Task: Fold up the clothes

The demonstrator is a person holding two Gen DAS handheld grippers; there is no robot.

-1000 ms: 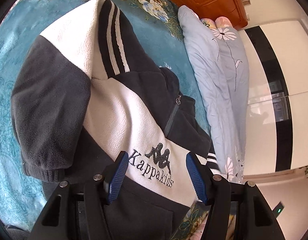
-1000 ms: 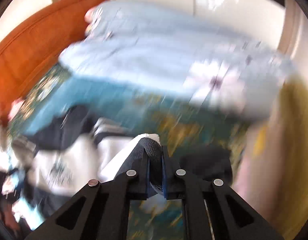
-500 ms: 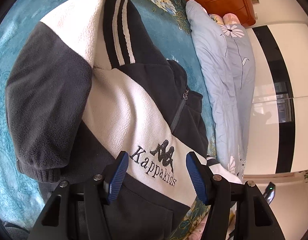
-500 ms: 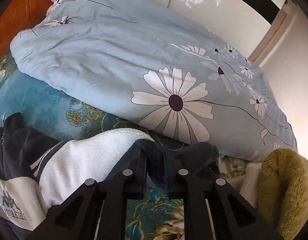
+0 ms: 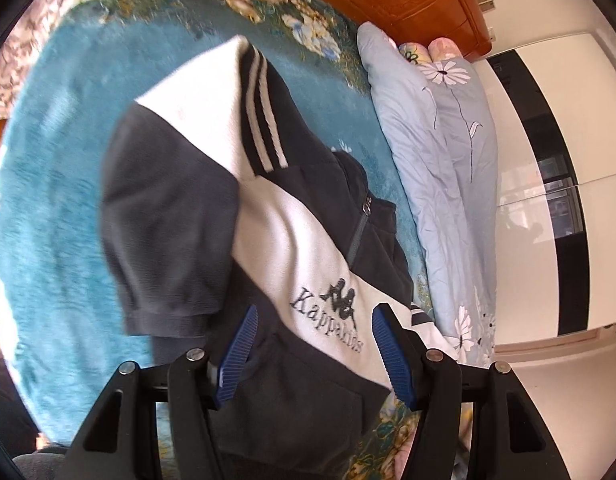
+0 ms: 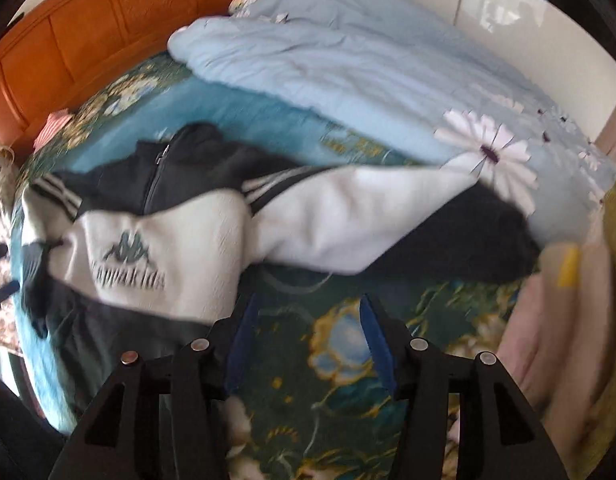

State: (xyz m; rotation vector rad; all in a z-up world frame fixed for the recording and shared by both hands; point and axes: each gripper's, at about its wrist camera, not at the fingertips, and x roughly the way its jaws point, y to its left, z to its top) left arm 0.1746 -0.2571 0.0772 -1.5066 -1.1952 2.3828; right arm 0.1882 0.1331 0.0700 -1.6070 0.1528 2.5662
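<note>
Both hand-held grippers gape; sweatshirt (image 6: 196, 240) collar points toward headboard (image 6: 80, 28).

From my right wrist cam: the right gripper (image 6: 306, 344) has its blue pads spread apart with nothing between them, hovering over the dark floral part of the bedspread (image 6: 340, 360). The black-and-white fleece sweatshirt (image 6: 180, 240) lies just ahead, logo side up, zipper collar pointing toward the orange wooden headboard (image 6: 80, 36). One sleeve (image 6: 388, 224) stretches out to the right, its dark cuff end lying against the light blue daisy-print duvet (image 6: 348, 64). Something pink and mustard-yellow is bunched at the right edge, too blurry to identify.
</note>
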